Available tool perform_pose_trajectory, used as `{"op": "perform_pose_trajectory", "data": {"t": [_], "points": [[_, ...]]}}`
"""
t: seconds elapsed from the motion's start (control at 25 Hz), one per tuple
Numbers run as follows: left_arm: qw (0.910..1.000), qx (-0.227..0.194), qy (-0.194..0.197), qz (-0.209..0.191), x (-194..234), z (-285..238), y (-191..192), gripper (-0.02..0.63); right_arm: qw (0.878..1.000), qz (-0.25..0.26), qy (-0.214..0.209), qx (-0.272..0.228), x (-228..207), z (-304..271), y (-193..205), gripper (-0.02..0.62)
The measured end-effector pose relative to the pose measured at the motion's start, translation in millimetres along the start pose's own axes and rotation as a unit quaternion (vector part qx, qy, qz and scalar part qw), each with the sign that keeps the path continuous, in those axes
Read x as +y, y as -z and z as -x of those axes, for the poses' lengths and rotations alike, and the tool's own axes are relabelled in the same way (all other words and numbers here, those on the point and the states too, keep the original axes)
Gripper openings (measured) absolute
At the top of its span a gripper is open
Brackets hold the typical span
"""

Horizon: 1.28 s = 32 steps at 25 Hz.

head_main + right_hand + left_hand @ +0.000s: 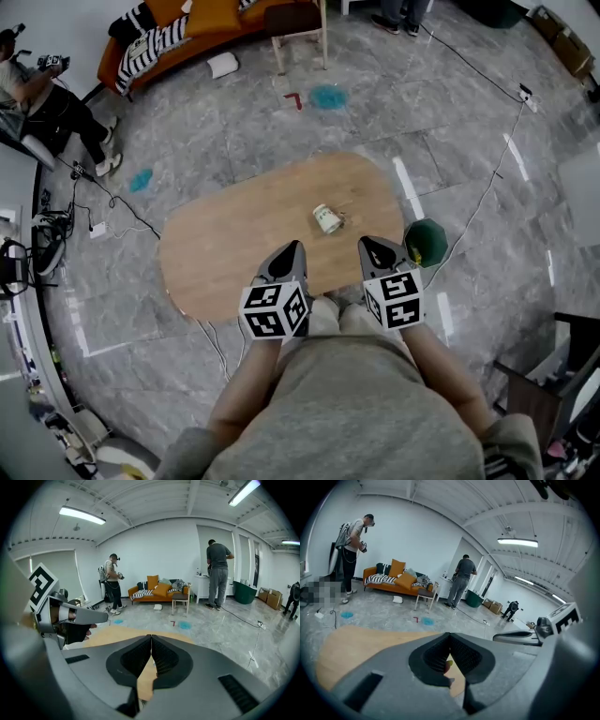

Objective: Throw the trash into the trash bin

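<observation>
Both hand-held grippers hang over the near edge of the oval wooden table. The left gripper and the right gripper each have their jaws pressed together with nothing between them. Just beyond their tips, a crumpled paper cup lies on its side near the middle of the tabletop, apart from both grippers. A small green trash bin stands on the grey floor, just beside the table's right end. The job appears to be at its opening step, the approach, with the trash not yet picked up. Next, one gripper would need to open its jaws, reach the cup and close on it, likely the right, which is nearer the bin.
</observation>
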<state>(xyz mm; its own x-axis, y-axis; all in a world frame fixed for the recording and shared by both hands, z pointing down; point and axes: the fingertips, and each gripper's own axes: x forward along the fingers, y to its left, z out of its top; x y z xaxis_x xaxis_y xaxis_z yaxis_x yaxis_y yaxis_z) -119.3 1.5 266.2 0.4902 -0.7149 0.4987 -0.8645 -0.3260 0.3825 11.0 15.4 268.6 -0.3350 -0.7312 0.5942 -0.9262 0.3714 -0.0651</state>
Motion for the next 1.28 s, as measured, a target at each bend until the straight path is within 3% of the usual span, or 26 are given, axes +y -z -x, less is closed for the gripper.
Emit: {"op": "perform_pose_trajectory", "data": {"t": [0.68, 1.28], "points": [[0.9994, 0.03, 0.004, 0.015, 62.2, -19.6, 2.5, 0.0, 0.999, -0.006, 0.0, 0.048, 25.1, -68.3, 4.1, 0.011], [0.9975, 0.063, 0.0, 0.032, 93.2, -64.5, 29.2, 0.0, 0.996, -0.018, 0.0, 0.091, 7.3, -131.6, 35.7, 0.012]]}}
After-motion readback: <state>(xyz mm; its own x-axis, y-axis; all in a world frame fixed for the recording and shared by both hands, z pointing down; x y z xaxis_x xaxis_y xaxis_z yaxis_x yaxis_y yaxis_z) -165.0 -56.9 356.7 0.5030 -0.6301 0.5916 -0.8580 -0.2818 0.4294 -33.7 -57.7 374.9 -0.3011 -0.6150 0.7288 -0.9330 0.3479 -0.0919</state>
